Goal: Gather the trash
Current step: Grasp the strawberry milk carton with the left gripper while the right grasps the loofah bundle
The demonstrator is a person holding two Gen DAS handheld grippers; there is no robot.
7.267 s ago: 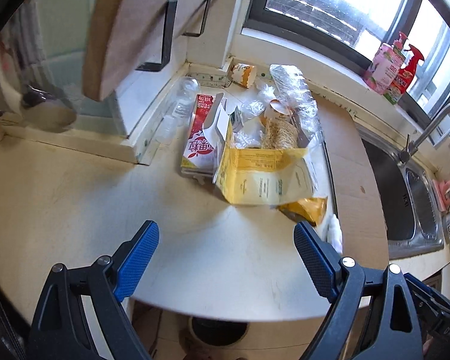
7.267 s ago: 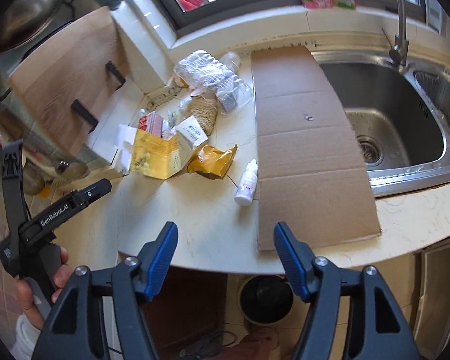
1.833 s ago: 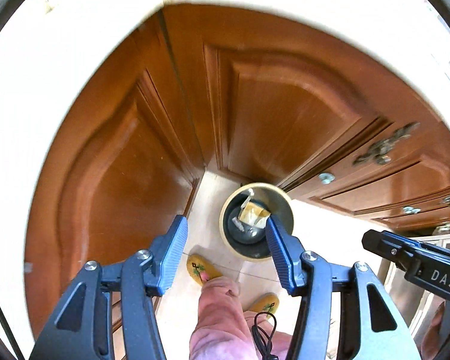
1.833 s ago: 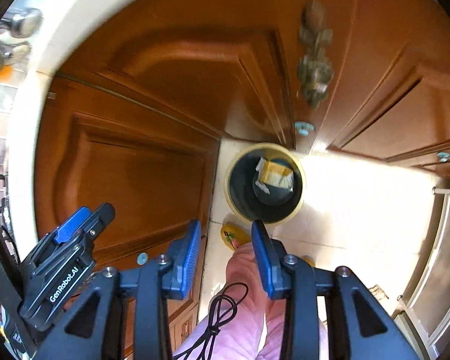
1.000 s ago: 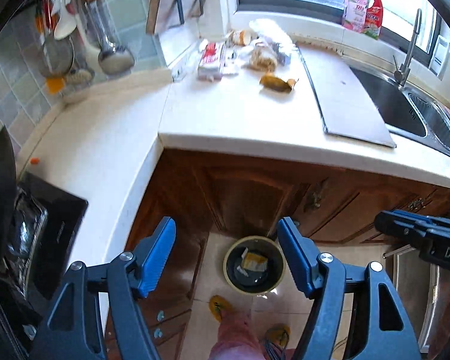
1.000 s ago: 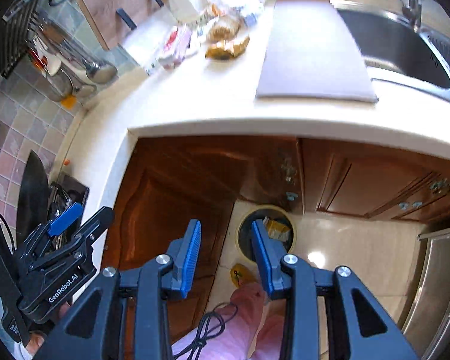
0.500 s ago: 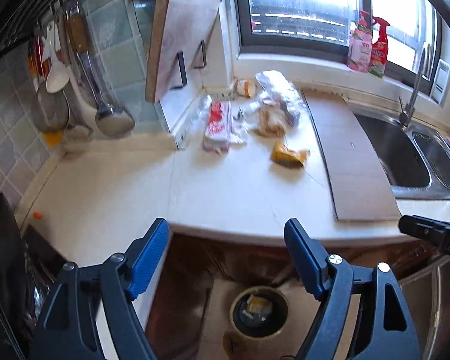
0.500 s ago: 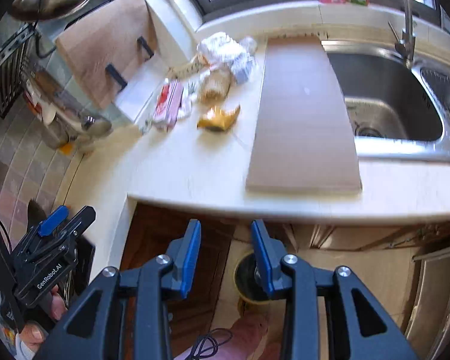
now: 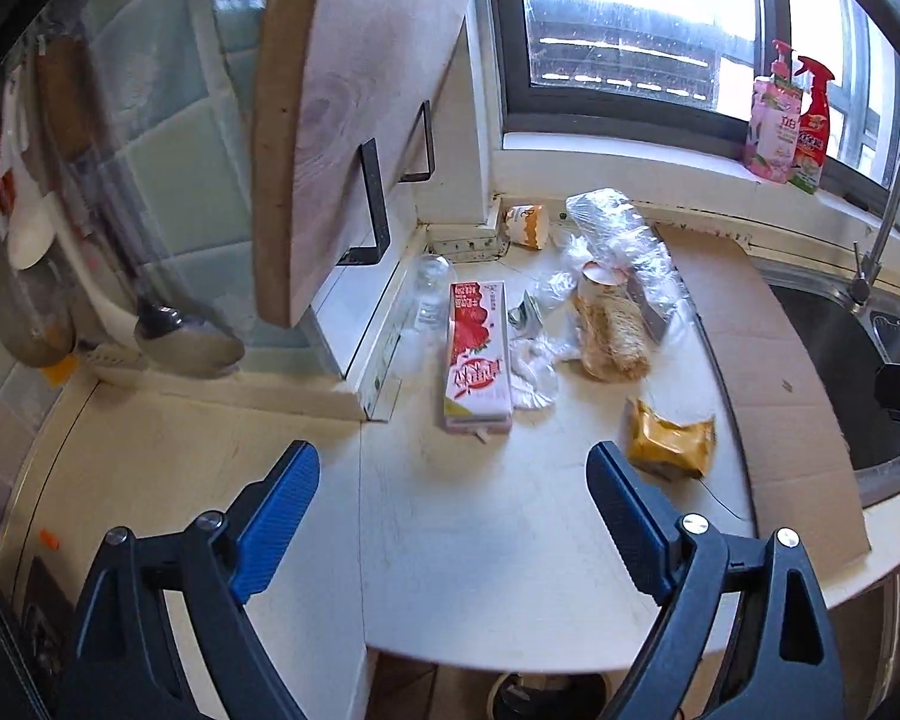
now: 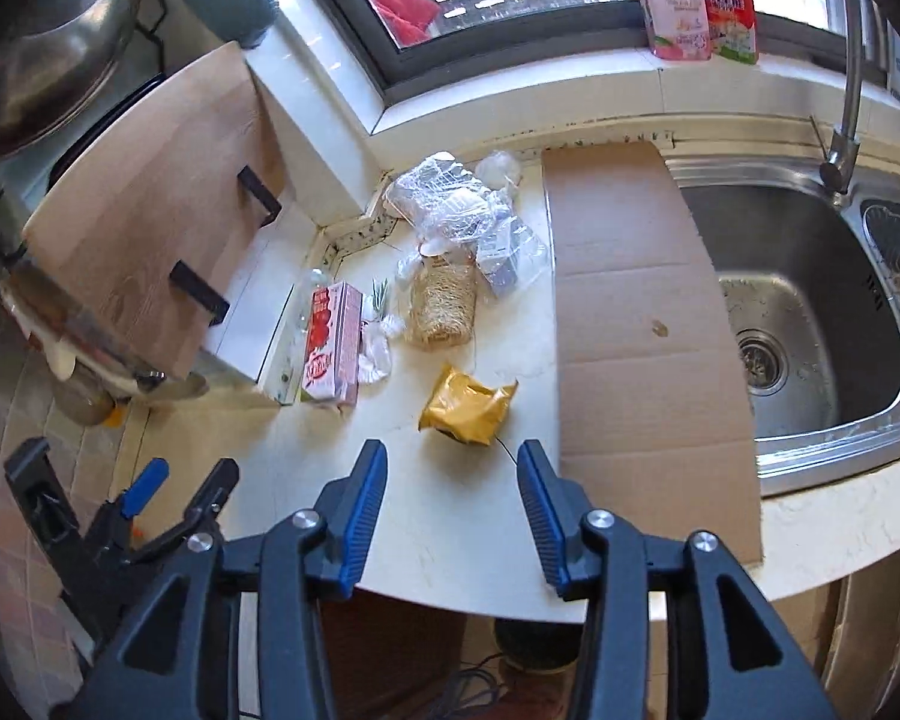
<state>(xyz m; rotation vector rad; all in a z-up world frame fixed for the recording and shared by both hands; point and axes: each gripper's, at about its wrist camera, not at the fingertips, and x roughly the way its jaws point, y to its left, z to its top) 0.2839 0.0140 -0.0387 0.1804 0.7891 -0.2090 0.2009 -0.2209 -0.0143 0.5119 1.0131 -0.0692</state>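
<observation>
Trash lies on the pale counter (image 9: 486, 540): a red-and-white milk carton (image 9: 477, 357) (image 10: 330, 349), a yellow snack wrapper (image 9: 669, 439) (image 10: 467, 403), a tan noodle pack (image 9: 612, 333) (image 10: 441, 303), crumpled clear plastic (image 9: 621, 228) (image 10: 450, 201) and a small paper cup (image 9: 525, 227). My left gripper (image 9: 453, 483) hangs over the counter's front, its jaws opening wide, with nothing between them. My right gripper (image 10: 453, 483) hovers just short of the yellow wrapper, jaws opening, nothing between them. The bin (image 9: 546, 693) (image 10: 534, 642) peeks out below the counter edge.
A flat cardboard sheet (image 9: 768, 372) (image 10: 636, 324) lies beside the steel sink (image 10: 810, 306) with its tap (image 10: 849, 60). A wooden cutting board (image 9: 342, 120) (image 10: 144, 252) leans at the left. Two spray bottles (image 9: 789, 114) stand on the sill. Utensils (image 9: 168, 324) hang left.
Both grippers have risen from above the floor bin to counter height and moved in toward the trash pile. Both sets of jaws stand wider than a second ago.
</observation>
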